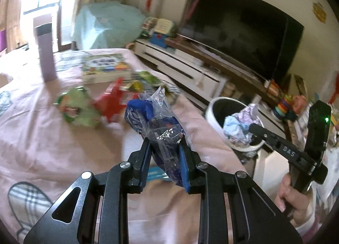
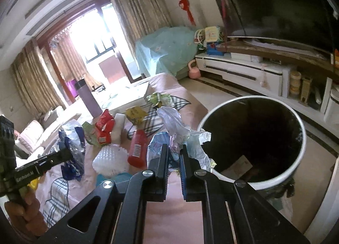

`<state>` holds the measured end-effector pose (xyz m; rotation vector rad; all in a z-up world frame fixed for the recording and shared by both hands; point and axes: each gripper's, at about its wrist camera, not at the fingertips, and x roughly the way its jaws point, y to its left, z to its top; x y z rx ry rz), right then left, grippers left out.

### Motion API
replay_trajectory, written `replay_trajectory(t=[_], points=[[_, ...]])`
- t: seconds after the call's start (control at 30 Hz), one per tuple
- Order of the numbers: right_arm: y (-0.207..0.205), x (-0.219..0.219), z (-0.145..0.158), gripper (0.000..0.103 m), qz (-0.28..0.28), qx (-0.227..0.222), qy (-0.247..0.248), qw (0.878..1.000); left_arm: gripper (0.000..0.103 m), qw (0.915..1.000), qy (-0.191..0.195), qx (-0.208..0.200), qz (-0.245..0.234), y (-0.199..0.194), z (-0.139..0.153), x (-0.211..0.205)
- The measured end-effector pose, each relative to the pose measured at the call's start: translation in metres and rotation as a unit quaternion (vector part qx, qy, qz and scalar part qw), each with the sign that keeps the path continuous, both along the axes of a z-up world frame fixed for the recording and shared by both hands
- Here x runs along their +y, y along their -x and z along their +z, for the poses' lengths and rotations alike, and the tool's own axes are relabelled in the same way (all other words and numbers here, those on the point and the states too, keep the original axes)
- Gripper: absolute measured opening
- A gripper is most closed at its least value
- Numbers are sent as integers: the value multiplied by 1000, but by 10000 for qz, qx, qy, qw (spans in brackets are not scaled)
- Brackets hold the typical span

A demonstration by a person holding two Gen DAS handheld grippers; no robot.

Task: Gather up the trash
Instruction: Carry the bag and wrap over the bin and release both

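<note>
The crumpled paper (image 2: 182,136), white with pale blue and lilac print, sits at the centre of the right wrist view, pinched between the narrowly parted pads of the right gripper (image 2: 174,155) and held beside the rim of the trash bin (image 2: 300,129), a white-rimmed round bin with a dark inside that fills the right of the frame. In the left wrist view the left gripper (image 1: 164,148) is closed on a blue and clear plastic wrapper (image 1: 156,117) at centre frame, lifted above the pink bedspread (image 1: 53,138). On that spread lie more scraps: a green packet (image 1: 74,110) at middle left, a red packet (image 1: 112,100), a red tube (image 2: 137,146), a white foam net (image 2: 110,159) and a yellow packet (image 2: 135,114). One lilac flask (image 1: 45,53) stands upright at upper left, near one picture book (image 1: 103,66). Beyond, one dark television (image 1: 243,32) on a white cabinet (image 1: 180,64) takes the upper right, with curtains (image 2: 137,11) and a bright window (image 2: 84,38) behind. A hand (image 1: 294,199) grips the right gripper's handle at lower right.
</note>
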<state>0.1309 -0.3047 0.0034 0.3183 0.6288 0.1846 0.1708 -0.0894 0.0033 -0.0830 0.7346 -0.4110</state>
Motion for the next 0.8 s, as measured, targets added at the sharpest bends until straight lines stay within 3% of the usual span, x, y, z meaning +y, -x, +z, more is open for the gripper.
replay_trajectory(t=[0.27, 0.8], points=[[9, -34, -5, 9, -369, 60, -75, 9993, 23, 9977, -77, 58, -665, -3, -4, -65], [2, -82, -11, 9, -737, 94, -115, 9972, 24, 9914, -296, 275, -1245, -35, -16, -143]])
